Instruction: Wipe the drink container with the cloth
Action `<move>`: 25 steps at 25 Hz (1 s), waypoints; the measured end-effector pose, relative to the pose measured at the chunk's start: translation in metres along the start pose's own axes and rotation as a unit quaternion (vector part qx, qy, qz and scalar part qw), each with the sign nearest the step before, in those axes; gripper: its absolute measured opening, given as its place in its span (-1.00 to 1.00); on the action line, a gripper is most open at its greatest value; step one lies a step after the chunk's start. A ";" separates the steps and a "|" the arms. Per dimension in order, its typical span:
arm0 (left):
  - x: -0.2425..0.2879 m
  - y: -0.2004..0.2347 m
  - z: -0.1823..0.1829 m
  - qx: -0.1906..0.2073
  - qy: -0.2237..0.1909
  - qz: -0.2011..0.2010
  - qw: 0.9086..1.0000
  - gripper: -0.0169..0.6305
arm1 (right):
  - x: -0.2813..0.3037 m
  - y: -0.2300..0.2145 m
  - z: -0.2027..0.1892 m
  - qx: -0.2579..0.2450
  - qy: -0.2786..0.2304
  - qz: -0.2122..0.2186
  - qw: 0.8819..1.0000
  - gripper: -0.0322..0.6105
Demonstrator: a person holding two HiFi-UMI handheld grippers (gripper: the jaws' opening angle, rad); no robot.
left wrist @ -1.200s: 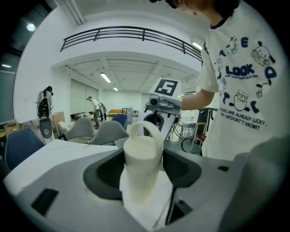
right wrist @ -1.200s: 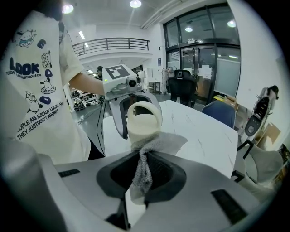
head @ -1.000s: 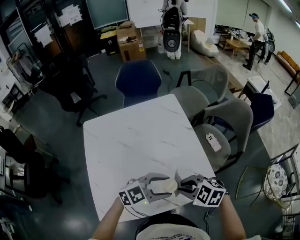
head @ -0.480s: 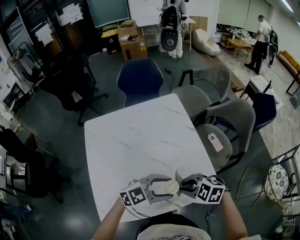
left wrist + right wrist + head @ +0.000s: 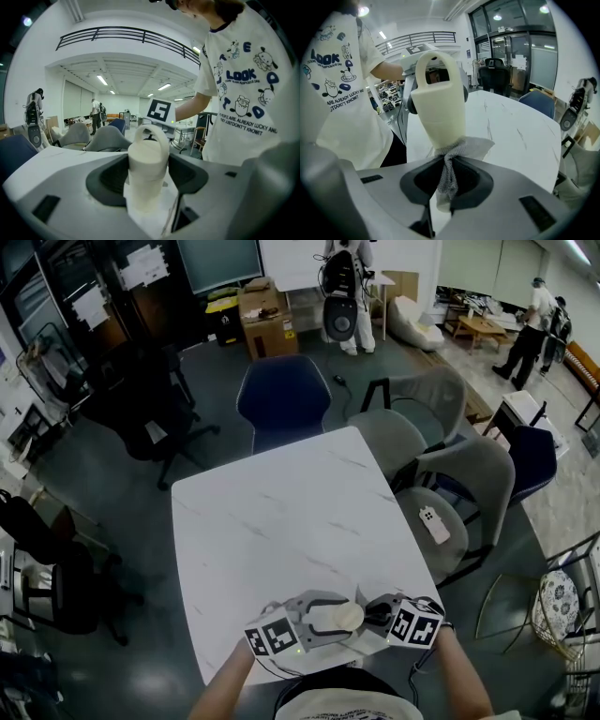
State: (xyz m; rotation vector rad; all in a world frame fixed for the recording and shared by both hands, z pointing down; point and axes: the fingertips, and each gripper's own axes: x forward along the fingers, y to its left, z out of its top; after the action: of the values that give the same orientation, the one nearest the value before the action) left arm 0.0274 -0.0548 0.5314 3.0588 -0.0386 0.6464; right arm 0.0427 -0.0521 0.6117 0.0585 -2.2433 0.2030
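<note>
Step in hand: the wipe itself, cloth on container.

Your left gripper is clamped across the body of the drink container, holding it tilted at the near edge of the table, right in front of you. I can't tell whether it's lifted clear of the top.

Your right gripper is pinched shut on the cloth. A twisted bunch runs between the jaws and fans out against the container's lower end.

Next move, my read: slide the cloth along the side wall toward the handle, or turn the container with your left while your right holds pressure.

Container: cream, matte, smooth, slightly tapered cylinder with an arched loop handle on top. Probably slick, so grip firmly.

Cloth: pale, thin, meshy where twisted. It's limp, so it'll fold rather than push.
</note>
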 end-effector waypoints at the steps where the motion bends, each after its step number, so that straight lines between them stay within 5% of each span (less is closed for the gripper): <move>1: 0.000 0.000 0.000 -0.001 -0.001 0.001 1.000 -0.11 | 0.003 0.000 -0.002 0.003 0.002 -0.003 1.000 -0.76; 15: -0.001 0.000 -0.001 -0.023 -0.026 0.031 0.999 -0.10 | 0.039 -0.002 -0.029 0.078 0.009 -0.033 0.996 -0.75; 25: 0.000 0.001 -0.002 -0.036 -0.035 0.055 0.997 -0.10 | 0.054 -0.004 -0.040 0.086 0.028 -0.074 0.993 -0.76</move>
State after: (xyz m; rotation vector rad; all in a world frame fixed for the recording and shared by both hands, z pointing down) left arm 0.0264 -0.0562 0.5331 3.0244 -0.2272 0.5294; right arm 0.0394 -0.0479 0.6788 0.3079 -2.1494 0.3132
